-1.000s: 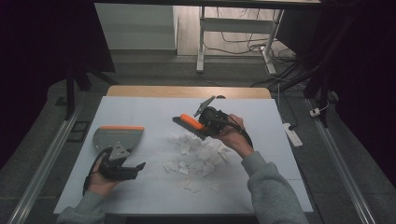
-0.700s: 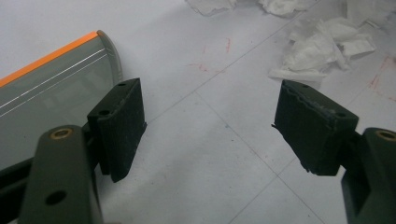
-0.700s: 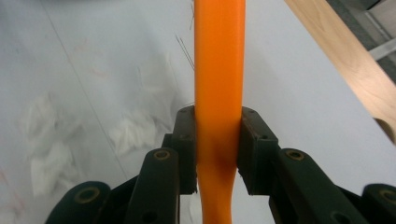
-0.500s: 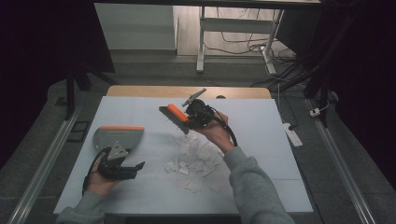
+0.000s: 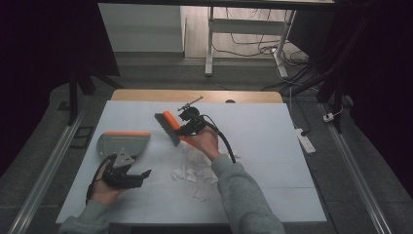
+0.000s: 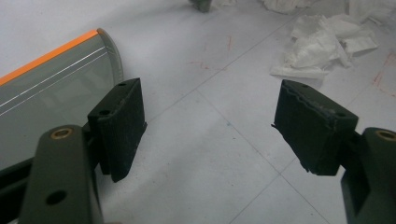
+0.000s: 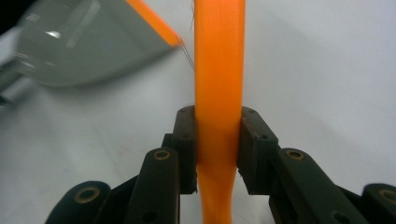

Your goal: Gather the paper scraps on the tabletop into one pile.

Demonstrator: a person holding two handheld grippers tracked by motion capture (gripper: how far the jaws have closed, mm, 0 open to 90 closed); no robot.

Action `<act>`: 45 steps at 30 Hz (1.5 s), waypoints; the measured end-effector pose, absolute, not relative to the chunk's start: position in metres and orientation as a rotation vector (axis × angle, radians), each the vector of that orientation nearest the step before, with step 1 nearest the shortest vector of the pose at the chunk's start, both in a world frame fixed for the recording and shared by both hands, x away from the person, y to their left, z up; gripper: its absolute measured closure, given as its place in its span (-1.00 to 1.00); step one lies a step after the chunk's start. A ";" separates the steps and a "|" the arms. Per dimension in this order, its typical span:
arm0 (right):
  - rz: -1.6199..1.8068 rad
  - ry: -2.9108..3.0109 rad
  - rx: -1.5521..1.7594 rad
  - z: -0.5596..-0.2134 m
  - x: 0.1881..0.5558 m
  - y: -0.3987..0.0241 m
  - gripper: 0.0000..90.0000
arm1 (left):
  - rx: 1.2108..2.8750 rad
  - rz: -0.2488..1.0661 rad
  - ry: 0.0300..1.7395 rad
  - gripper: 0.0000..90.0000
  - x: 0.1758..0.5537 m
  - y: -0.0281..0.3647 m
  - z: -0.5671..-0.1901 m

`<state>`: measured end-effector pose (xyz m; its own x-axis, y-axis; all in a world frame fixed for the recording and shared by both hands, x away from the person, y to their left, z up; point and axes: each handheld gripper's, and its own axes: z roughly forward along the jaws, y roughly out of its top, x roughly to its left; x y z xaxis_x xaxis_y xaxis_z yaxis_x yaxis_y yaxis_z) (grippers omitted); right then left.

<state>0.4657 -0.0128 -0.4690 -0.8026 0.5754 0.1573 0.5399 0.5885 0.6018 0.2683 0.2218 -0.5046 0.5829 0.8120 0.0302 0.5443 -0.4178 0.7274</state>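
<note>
Sweeping looks to be the step in hand on the white table (image 5: 272,146): grey dustpan with orange lip (image 5: 122,144) lying at left, torn white paper scraps (image 5: 195,173) heaped mid-table, near side. Clamped on the orange-handled brush (image 5: 170,127), right gripper (image 5: 191,127) raised just beyond the scraps; resting beside the dustpan, left gripper (image 6: 208,121), jaws apart on nothing. Next, probably: seizing the dustpan, then drawing bristles through the scraps toward it.

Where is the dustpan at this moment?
In the high view the dustpan lies on the table's left side, just beyond the open left gripper, with the scraps of paper to its right.
</note>
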 end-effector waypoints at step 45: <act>1.119 3.000 0.632 -0.440 0.345 -0.043 0.57 | 2.062 0.512 1.170 -0.42 0.271 0.244 -0.506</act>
